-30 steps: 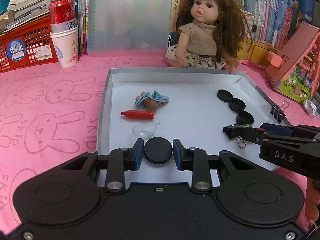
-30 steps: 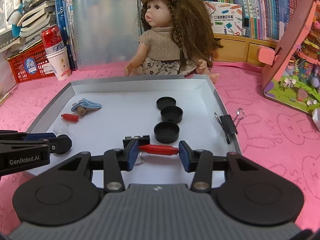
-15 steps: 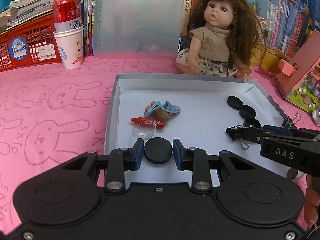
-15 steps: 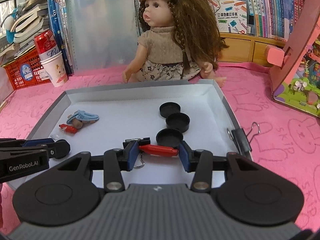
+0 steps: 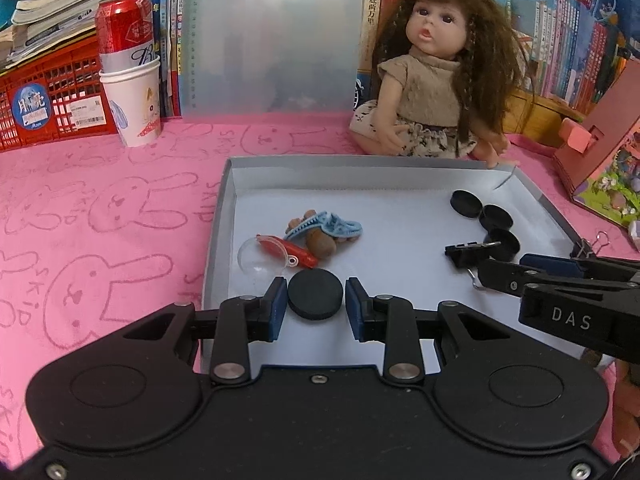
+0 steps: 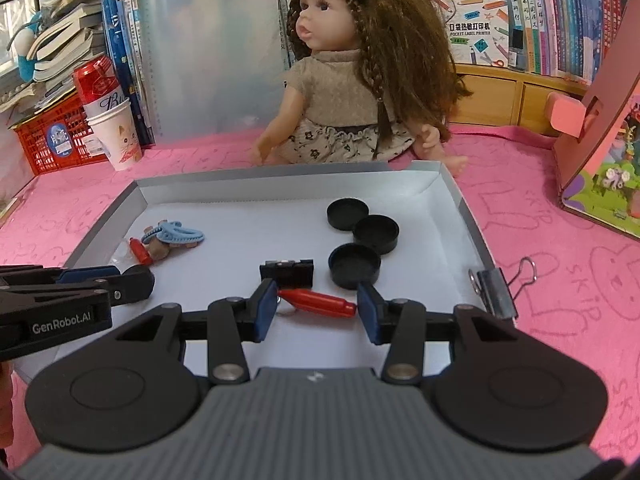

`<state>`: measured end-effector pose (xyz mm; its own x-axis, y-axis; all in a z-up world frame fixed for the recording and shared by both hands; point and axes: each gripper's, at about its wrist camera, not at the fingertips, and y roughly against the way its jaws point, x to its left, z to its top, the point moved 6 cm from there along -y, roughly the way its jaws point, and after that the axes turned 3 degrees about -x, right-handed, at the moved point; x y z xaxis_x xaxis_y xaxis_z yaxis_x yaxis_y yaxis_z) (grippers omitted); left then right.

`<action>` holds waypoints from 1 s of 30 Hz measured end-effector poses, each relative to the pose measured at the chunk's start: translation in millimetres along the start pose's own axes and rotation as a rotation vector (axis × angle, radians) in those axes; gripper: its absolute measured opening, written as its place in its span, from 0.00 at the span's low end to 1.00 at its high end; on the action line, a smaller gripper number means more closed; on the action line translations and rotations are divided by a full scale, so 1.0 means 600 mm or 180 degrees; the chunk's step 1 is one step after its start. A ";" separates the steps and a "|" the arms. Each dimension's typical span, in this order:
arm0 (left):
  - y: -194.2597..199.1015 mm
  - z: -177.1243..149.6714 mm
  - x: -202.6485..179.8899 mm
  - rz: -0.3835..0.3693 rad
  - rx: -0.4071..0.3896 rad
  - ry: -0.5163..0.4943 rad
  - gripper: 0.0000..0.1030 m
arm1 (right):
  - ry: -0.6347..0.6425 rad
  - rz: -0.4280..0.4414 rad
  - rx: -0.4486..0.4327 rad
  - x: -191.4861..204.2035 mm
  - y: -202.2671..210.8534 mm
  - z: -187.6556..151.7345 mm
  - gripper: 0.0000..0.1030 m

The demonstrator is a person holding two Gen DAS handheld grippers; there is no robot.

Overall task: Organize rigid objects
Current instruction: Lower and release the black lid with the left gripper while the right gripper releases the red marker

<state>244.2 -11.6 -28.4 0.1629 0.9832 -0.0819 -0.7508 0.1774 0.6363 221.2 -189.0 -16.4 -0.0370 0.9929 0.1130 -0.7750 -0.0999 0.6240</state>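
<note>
The right gripper (image 6: 317,306) clamps a red piece (image 6: 318,303) lying crosswise, cap end rightward, slightly tilted. The left gripper (image 5: 316,304) grips a flat black disc (image 5: 315,295). Beyond, three black lids (image 6: 362,236) line the tray (image 6: 468,216).

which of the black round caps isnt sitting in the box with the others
The black cap between the pads of the left tool. The other three caps lie clustered on the white box floor near its right wall.
</note>
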 end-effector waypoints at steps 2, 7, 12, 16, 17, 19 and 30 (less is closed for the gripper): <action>0.005 -0.003 -0.001 -0.0006 -0.0012 -0.0016 0.29 | 0.0009 0.0017 -0.0019 0.000 0.004 -0.002 0.49; 0.011 -0.009 -0.003 0.0026 -0.0036 -0.0084 0.29 | 0.0056 0.0022 -0.0064 0.000 0.011 -0.007 0.49; 0.012 -0.013 -0.004 0.0026 -0.0035 -0.0088 0.29 | 0.0002 0.0031 -0.0061 -0.003 0.011 -0.011 0.50; 0.014 -0.014 -0.005 -0.0032 -0.0093 -0.0052 0.29 | -0.0004 0.0039 -0.0093 -0.003 0.013 -0.012 0.50; 0.015 -0.014 -0.005 -0.0047 -0.0108 -0.0035 0.30 | -0.0006 0.0048 -0.0115 -0.003 0.014 -0.011 0.50; 0.018 -0.014 -0.005 -0.0062 -0.0138 -0.0026 0.30 | -0.0007 0.0056 -0.0153 -0.003 0.016 -0.012 0.51; 0.020 -0.019 -0.009 -0.0033 -0.0155 -0.0097 0.30 | 0.0038 0.0043 -0.0176 -0.002 0.015 -0.018 0.51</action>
<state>227.1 -14.1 -29.2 0.1897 0.9797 -0.0645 -0.7792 0.1902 0.5973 207.3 -190.3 -19.3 -0.0549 0.9922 0.1118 -0.8081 -0.1100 0.5787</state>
